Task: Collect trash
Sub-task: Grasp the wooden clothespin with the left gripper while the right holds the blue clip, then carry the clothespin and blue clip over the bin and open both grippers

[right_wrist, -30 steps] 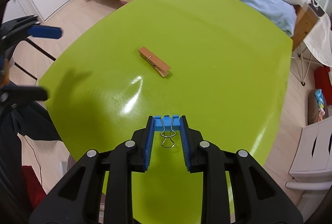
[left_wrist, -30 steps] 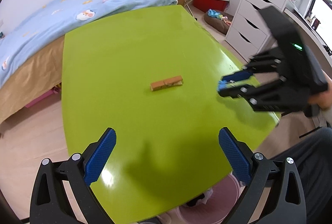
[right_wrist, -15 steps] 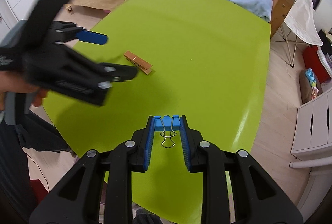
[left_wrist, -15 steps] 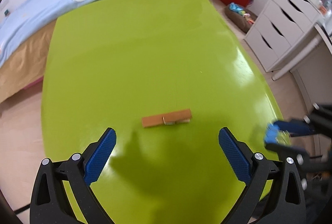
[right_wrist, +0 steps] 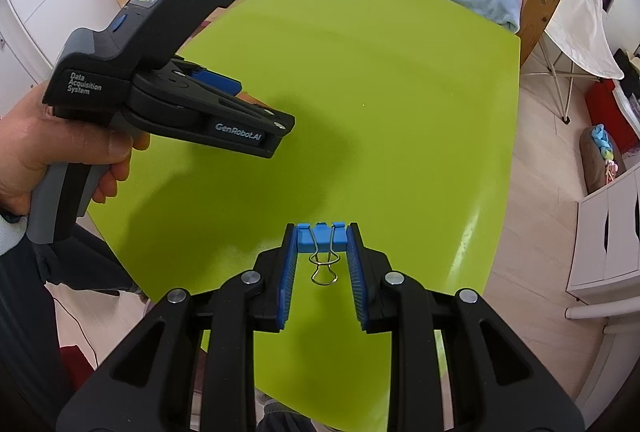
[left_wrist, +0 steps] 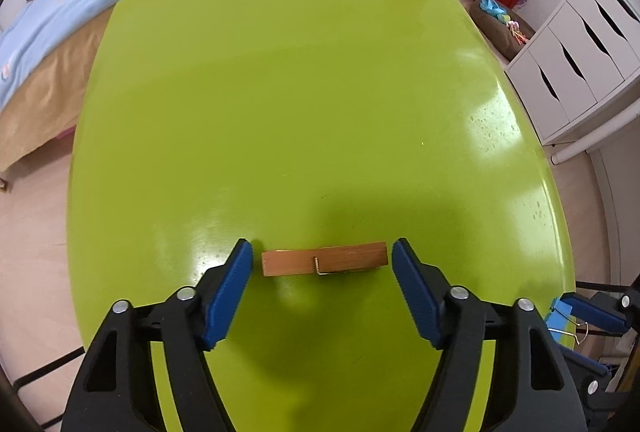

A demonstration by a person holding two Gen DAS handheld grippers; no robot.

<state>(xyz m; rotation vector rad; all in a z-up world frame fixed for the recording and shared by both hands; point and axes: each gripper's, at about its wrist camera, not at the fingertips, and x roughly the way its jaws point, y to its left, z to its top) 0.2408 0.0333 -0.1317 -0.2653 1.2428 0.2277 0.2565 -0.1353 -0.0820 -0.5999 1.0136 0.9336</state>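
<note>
I have one piece of trash in hand and one still lying on the table (left_wrist: pixel 280 91). My right gripper (right_wrist: pixel 322 238) is pinched onto the blue binder clip (right_wrist: pixel 321 235), its wire handles hanging down between the fingers, and it hangs over the near edge of the table; the clip shows also at the lower right of the left wrist view. So that item is picked up but not yet dropped anywhere, and I see no bin in either view.

My left gripper (left_wrist: pixel 322 260) is spread wide and sits low over the wooden clothespin (left_wrist: pixel 325 264), which lies flat on the green top, lengthwise between the two blue pads (left_wrist: pixel 230 288). Neither pad touches it yet, as far as I can tell. I judge the remaining work to be closing on the clothespin, lifting it, then disposing of both items.
</note>
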